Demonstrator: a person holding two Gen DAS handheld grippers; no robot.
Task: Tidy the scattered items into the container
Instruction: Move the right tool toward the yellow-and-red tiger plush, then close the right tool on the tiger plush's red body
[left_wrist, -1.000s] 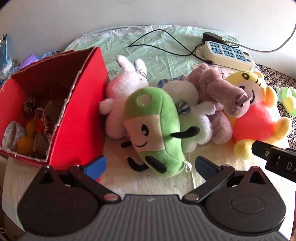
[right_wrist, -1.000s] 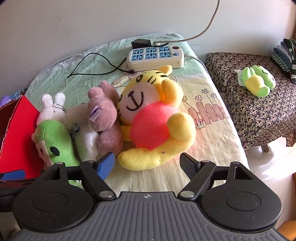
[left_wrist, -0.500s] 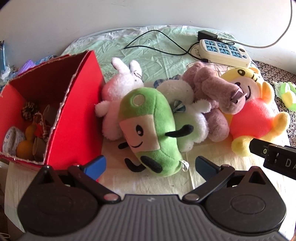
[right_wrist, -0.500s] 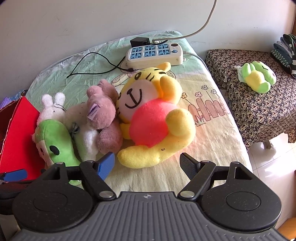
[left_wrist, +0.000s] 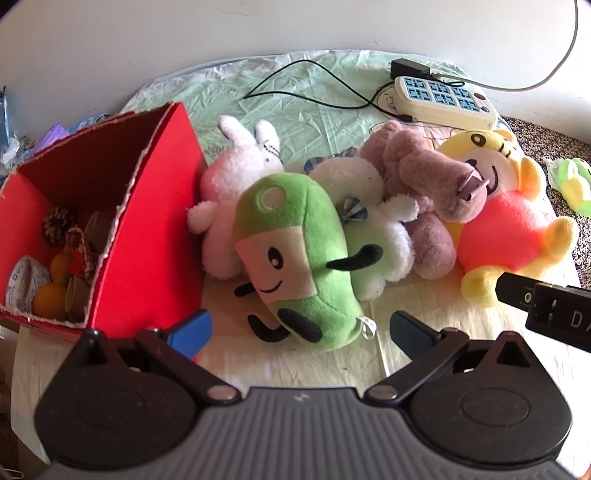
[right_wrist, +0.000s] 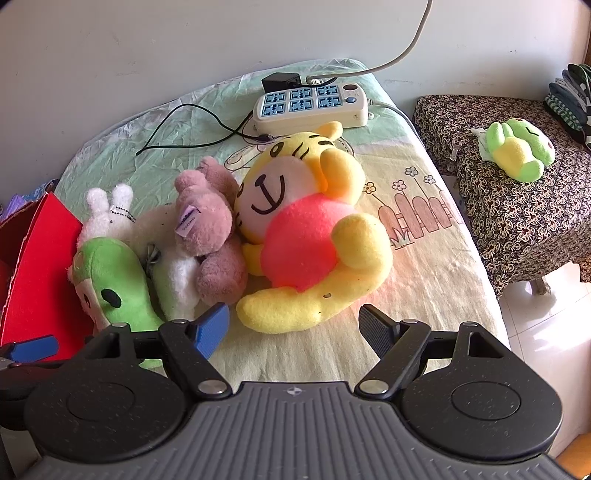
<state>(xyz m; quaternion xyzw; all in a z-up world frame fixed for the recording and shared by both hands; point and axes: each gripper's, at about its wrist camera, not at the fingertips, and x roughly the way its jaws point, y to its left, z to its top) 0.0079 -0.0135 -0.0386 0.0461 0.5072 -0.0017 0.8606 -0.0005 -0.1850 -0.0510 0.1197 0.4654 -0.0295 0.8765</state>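
Several plush toys lie in a row on the bed beside a red cardboard box (left_wrist: 147, 236). A green bean-shaped plush (left_wrist: 295, 258) is nearest my left gripper (left_wrist: 299, 326), which hangs open just in front of it, holding nothing. Behind it are a pink-white rabbit (left_wrist: 236, 173), a white plush (left_wrist: 373, 229), and a mauve bear (left_wrist: 417, 184). The yellow tiger with a red belly (right_wrist: 306, 236) lies just beyond my right gripper (right_wrist: 293, 326), also open and empty. The box (right_wrist: 40, 277) holds a pinecone, orange balls and small oddments.
A white power strip (right_wrist: 312, 105) with a black adapter and a thin black cable (right_wrist: 192, 129) lies at the far end of the bed. A stool with a patterned cloth (right_wrist: 517, 206) at the right carries a small green frog plush (right_wrist: 519, 149). The wall is behind.
The left wrist view has rolled slightly, so the box and toys sit a little differently in the frame. Neither gripper has changed its opening, and no toy has moved.
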